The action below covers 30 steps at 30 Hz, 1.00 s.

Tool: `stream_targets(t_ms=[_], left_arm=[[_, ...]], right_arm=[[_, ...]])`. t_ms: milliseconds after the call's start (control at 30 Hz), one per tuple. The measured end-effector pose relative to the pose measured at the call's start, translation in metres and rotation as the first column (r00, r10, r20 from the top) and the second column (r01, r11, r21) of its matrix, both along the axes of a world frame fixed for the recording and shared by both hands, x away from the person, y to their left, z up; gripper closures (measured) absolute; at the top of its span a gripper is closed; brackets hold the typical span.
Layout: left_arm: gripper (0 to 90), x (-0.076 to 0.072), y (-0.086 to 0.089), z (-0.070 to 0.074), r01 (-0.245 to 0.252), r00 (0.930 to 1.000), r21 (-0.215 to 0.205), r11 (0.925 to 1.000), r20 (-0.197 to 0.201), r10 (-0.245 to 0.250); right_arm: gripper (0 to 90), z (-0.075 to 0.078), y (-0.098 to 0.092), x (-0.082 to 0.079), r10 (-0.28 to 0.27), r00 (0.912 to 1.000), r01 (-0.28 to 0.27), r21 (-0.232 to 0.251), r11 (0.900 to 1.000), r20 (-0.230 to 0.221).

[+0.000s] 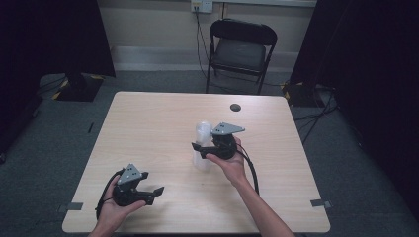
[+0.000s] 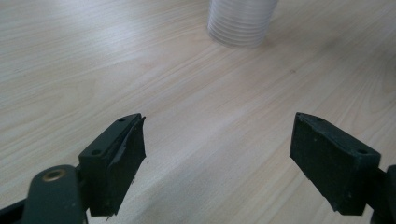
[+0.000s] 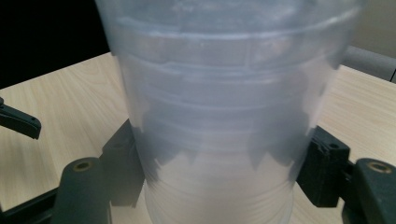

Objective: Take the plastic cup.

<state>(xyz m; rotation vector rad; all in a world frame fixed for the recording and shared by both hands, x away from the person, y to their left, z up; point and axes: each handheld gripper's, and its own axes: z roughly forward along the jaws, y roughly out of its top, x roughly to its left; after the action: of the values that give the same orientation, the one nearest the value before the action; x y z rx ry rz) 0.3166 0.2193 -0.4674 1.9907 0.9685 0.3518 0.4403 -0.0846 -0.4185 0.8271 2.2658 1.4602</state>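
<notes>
A stack of clear plastic cups stands upright near the middle of the wooden table. My right gripper reaches in from the right, and its jaws press the stack's sides. In the right gripper view the ribbed stack sits between the two black pads. My left gripper rests open in a hand near the front left of the table, apart from the cups. Its view shows the open jaws over bare wood, with the stack's base farther off.
A small dark round disc lies near the table's far edge. A black folding chair stands behind the table, with cables on the floor around it. Dark curtains hang at both sides. A tip of the left gripper's jaw shows in the right gripper view.
</notes>
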Motion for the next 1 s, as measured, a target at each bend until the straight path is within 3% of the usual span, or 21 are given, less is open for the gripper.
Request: stream_targets(t_ms=[233,500,1000], left_arm=[[17.9,0.001,0.000,-0.001,-0.001,1.0000,0.001,1.0000,-0.005,0.001],[17.9,0.002,-0.001,-0.002,0.000,1.0000,0.000,1.0000,-0.006,0.000],[18.0,0.001,0.000,-0.001,-0.001,1.0000,-0.004,1.0000,-0.007,0.001]], right_arm=[[29.0,0.005,-0.002,0.002,0.011,0.9998,-0.010,0.026,1.000,-0.019],[27.9,0.007,-0.001,0.004,0.018,0.9991,-0.017,0.023,1.000,-0.038],[27.6,0.012,0.000,0.004,0.011,0.9997,-0.010,0.025,1.000,-0.022]])
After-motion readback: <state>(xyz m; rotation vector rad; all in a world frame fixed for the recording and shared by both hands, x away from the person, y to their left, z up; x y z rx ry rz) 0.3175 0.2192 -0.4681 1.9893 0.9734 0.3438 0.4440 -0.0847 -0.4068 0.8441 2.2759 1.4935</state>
